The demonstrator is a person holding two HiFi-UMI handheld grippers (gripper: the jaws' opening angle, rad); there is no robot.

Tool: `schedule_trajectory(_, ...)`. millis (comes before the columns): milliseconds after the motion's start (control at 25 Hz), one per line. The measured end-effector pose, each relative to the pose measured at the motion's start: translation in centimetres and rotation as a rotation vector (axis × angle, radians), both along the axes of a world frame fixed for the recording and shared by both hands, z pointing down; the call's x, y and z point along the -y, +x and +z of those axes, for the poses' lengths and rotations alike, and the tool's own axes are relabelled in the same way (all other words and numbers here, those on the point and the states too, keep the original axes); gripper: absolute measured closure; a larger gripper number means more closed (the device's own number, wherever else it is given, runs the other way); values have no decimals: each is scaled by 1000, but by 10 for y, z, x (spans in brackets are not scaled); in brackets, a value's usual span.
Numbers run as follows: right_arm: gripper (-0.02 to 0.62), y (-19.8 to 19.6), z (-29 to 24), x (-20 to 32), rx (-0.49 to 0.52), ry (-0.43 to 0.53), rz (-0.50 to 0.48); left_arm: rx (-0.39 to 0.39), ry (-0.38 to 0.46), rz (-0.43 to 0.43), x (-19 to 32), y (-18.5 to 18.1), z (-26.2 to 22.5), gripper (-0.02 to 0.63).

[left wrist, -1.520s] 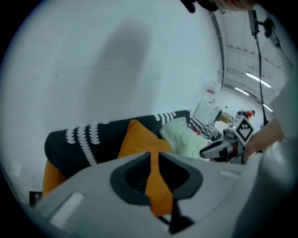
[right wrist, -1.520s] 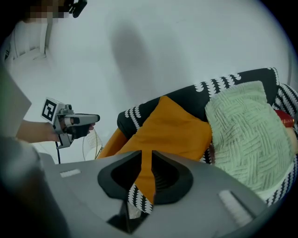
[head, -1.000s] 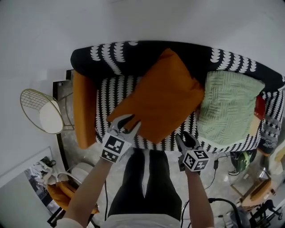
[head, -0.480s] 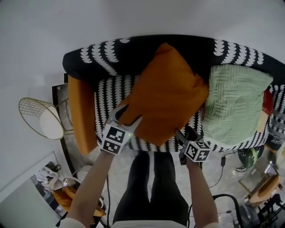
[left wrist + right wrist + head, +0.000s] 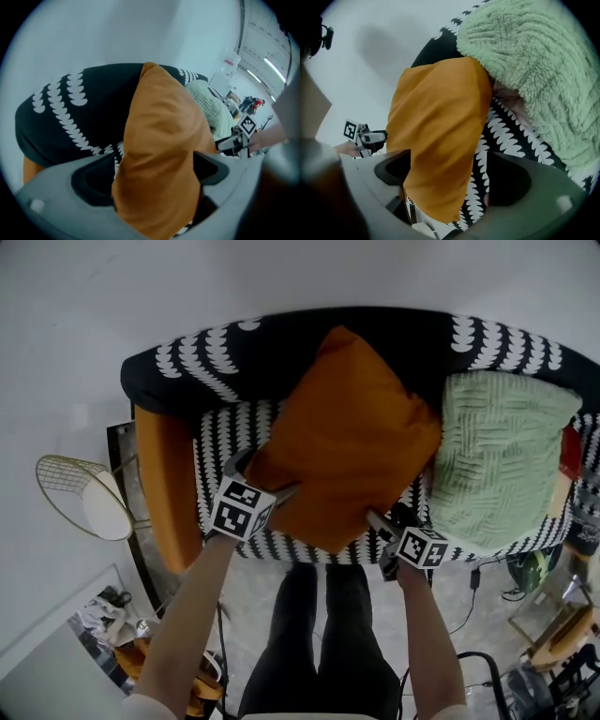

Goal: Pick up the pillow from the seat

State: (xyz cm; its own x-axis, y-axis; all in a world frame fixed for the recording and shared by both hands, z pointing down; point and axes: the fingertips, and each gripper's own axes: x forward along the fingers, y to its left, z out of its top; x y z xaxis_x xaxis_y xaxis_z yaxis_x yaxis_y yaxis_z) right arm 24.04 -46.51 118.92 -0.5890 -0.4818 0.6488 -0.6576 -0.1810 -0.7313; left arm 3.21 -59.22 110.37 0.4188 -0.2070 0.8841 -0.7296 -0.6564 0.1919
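The orange pillow lies tilted on the black-and-white patterned sofa, leaning against its back. My left gripper is at the pillow's lower left corner. In the left gripper view its jaws have just been opening and stand wide, with the pillow filling the gap of the left gripper. My right gripper is at the pillow's lower right edge. Its jaws have also just been opening; the pillow hangs by one jaw of the right gripper, with sofa fabric showing beside the other.
A pale green knitted pillow sits on the sofa right of the orange one. An orange cushion covers the sofa's left end. A gold wire side table stands on the left. Cables and clutter lie on the floor at lower right.
Both grippers have sunk toward the seat along with the orange pillow's lower edge. Their jaws have spread wider around that edge.
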Motion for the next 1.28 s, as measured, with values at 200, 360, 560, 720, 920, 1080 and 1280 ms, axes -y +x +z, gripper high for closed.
schedule_trajectory(200,72,-1,14,5,18,3,-27,4,-60,21,8,2,21,67)
schedule_trajectory(360,72,-11,20,11,37,3,-38,19,-87,38,13,2,35,57)
schedule_trajectory(560,94,-34,29,23,92,-17,-29,-2,-116,30,15,-8,53,49)
schedule_trajectory(720,201,-36,26,25,122,3,-50,-17,-127,49,6,4,59,138)
schedule_trajectory(920,292,-47,8,27,81,42,-92,-35,-59,46,0,0,39,289)
schedule_trajectory(1080,336,-54,-10,27,55,56,-99,-50,-23,37,-5,-2,19,348)
schedule_trajectory(1280,353,-56,-36,21,38,71,-116,-63,-16,12,-17,-5,-9,365)
